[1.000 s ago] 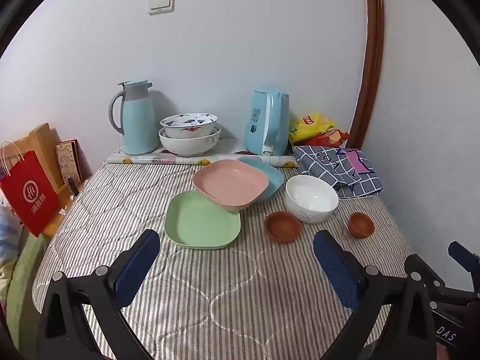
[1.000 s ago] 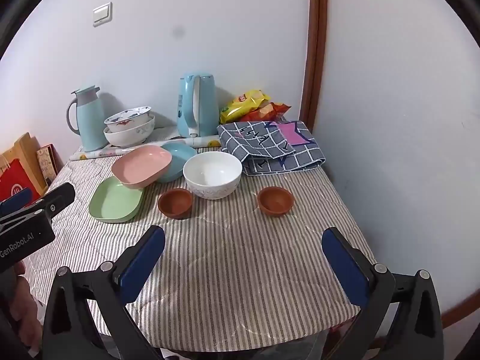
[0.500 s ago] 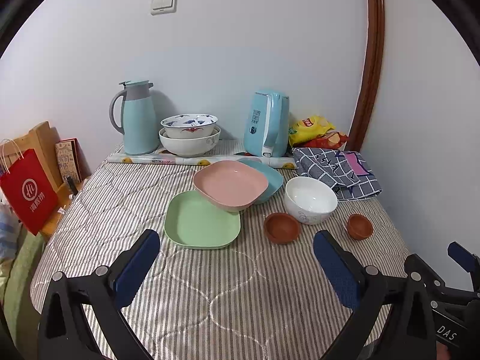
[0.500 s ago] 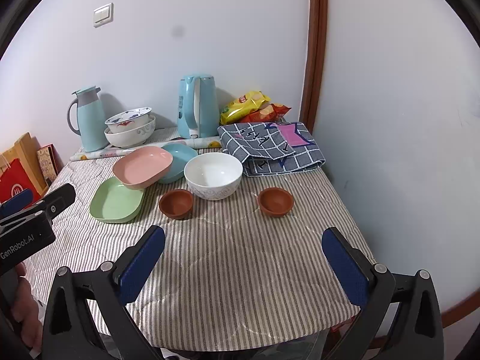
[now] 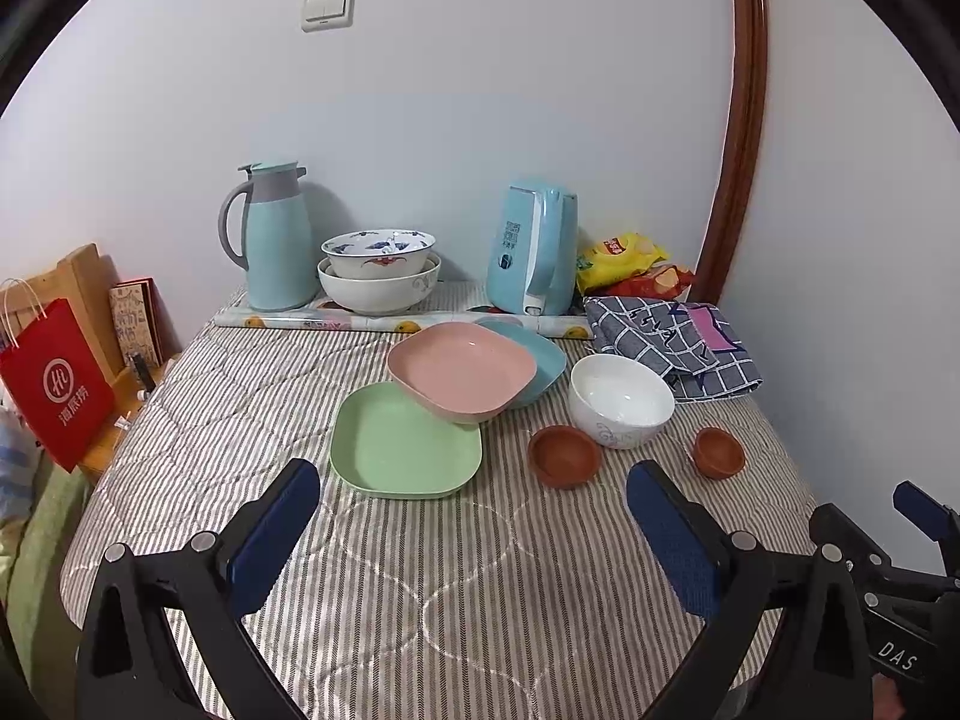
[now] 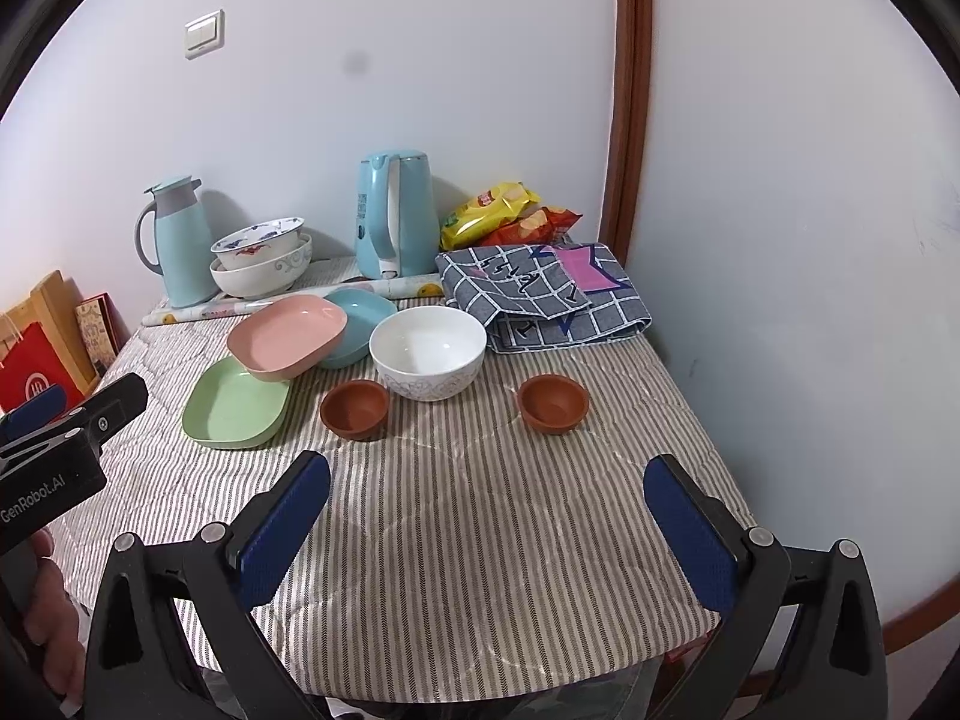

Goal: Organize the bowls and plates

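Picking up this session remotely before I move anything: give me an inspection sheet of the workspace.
Surface: striped quilted tablecloth, flat.
Job's things: pink square plastic dish leaning on green square plate and blue dish; white ceramic bowl; two small brown clay bowls; two stacked patterned bowls at the back.
Clutter: teal thermos jug, blue kettle, snack bags, checked cloth.
Grippers: left tongs and right tongs open, empty.
Cables: nothing seen.
Surroundings: white wall, red paper bag.

A home: kettle (image 5: 534, 261), thermos (image 5: 273, 237) (crisps (image 5: 618, 252) too).
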`<state>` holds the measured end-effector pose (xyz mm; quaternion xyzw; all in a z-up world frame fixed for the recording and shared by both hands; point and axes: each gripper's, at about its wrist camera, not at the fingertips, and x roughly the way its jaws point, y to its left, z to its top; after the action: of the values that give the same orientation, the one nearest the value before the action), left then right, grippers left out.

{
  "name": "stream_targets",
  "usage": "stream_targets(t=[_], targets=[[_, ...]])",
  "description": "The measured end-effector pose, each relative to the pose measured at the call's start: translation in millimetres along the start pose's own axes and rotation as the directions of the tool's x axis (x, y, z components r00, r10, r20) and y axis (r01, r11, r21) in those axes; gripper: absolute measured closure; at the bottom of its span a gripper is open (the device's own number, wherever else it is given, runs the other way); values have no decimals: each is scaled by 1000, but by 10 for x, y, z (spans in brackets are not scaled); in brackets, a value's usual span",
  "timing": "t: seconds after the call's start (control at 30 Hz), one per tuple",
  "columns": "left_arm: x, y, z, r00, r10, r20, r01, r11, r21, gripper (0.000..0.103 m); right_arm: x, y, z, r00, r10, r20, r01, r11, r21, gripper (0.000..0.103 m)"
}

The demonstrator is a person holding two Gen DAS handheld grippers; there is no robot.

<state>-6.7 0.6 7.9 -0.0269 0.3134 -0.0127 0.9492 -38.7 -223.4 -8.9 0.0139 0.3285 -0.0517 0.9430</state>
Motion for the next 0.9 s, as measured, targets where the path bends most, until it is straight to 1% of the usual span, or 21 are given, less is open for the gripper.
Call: stream_targets(t=[0.9], targets=[[-7, -16, -48, 1000, -11, 8, 11, 1000, 10, 0, -36, 9, 7, 1000, -3, 7, 3, 1000, -2, 0]])
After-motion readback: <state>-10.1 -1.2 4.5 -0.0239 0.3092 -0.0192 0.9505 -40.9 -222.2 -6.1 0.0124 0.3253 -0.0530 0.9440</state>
